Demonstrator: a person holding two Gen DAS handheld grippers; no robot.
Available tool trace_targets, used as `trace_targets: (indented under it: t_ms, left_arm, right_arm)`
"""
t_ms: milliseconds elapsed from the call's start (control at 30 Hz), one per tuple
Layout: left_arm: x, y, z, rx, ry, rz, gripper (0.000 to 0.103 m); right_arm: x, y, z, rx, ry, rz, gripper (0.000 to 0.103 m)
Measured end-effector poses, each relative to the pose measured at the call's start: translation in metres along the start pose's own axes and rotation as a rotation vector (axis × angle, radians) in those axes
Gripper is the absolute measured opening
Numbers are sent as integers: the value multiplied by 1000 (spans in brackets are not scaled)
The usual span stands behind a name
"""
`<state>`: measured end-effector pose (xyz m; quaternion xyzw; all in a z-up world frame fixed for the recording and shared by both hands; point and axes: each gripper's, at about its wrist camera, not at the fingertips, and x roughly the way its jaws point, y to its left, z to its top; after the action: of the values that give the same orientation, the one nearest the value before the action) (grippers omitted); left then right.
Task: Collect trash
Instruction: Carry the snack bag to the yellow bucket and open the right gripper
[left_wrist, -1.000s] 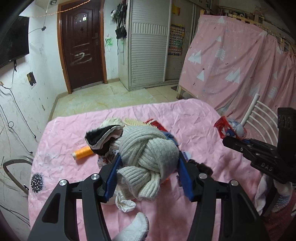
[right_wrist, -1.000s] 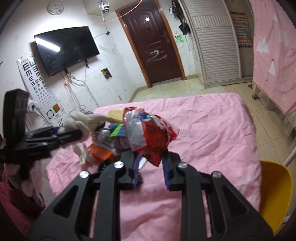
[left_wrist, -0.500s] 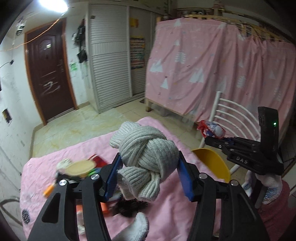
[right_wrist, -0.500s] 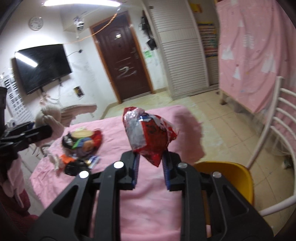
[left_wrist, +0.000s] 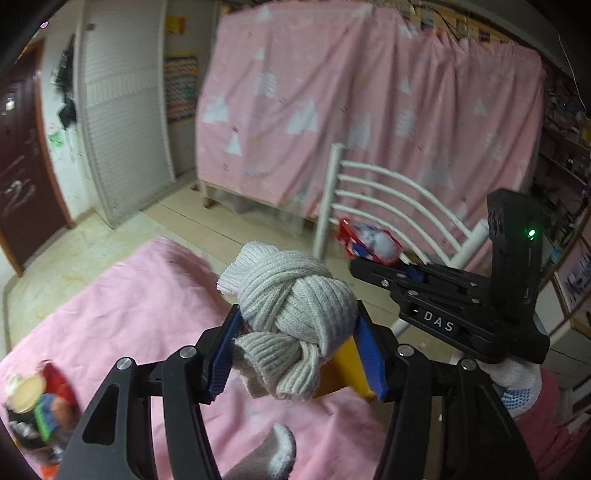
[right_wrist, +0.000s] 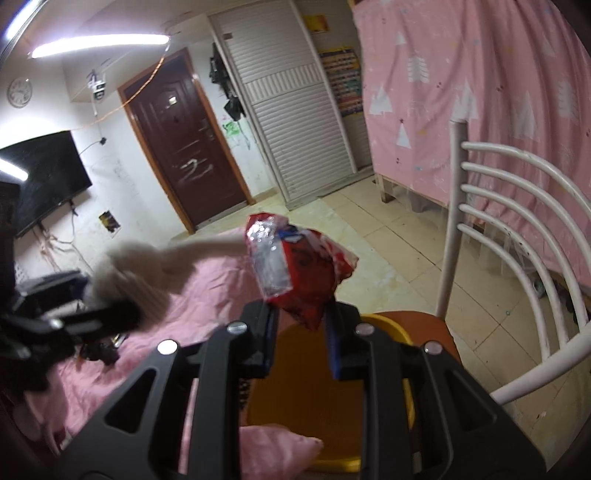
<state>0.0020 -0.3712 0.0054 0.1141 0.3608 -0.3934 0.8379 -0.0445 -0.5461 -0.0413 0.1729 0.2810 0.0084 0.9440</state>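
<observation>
My left gripper (left_wrist: 299, 325) is shut on a grey knitted bundle (left_wrist: 291, 310) tied in a knot, held above the edge of the pink cloth (left_wrist: 122, 306). Behind the bundle a corner of the yellow bin (left_wrist: 345, 365) shows. My right gripper (right_wrist: 301, 321) is shut on a crumpled red snack wrapper (right_wrist: 303, 273), directly over the open yellow bin (right_wrist: 314, 391). In the left wrist view the right gripper (left_wrist: 369, 267) carries the wrapper (left_wrist: 369, 242) to the right. In the right wrist view the left gripper (right_wrist: 85, 299) and its bundle (right_wrist: 136, 269) are blurred at the left.
The bin stands on a white chair (right_wrist: 517, 221) with a brown seat (right_wrist: 428, 325). A pile of mixed items (left_wrist: 33, 402) lies on the cloth at the lower left. A pink curtain (left_wrist: 369, 110), a tiled floor (right_wrist: 388, 229) and a dark door (right_wrist: 184, 155) lie beyond.
Both grippers have swung right, away from the pile on the pink cloth, toward the chair and the yellow bin. Each keeps its hold: knitted bundle left, red wrapper right.
</observation>
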Motion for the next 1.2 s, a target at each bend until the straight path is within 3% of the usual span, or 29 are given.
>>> trace_targets:
  t_ms: [100,167,300,400,467,500,767,967,1200]
  left_arm:
    - [21,-7,3,7,37,-27,55]
    - [27,-10,4,5,46,-18,67]
    - [22,-7,2,-2,34,-2,70]
    - [11,-2,1,-25,13,5,71]
    - [-4,5,-2,-51,-9,13,72]
    - [-11,10,-3,-62,-18,18,73]
    - [-65,50,-26,-162,-80,137,77]
    - [-104,81,-42,-199,-113,223,77]
    - [-146,121,-69,-251,-141,345,78]
  right_arm:
    - [1,-9,0,23,-1,-2,21]
    - [3,-15,0,32,2,-3,21]
    - [11,-18,-2,37,20,0,22]
    - [20,-16,-5,35,41,-6,37]
    - [23,-12,-8,27,51,-19,64]
    - [25,-12,-8,23,51,-25,66]
    - [29,8,-10,-11,66,-15,67]
    - [32,54,-8,-79,73,36,73]
    - [45,103,-11,-134,108,103,74]
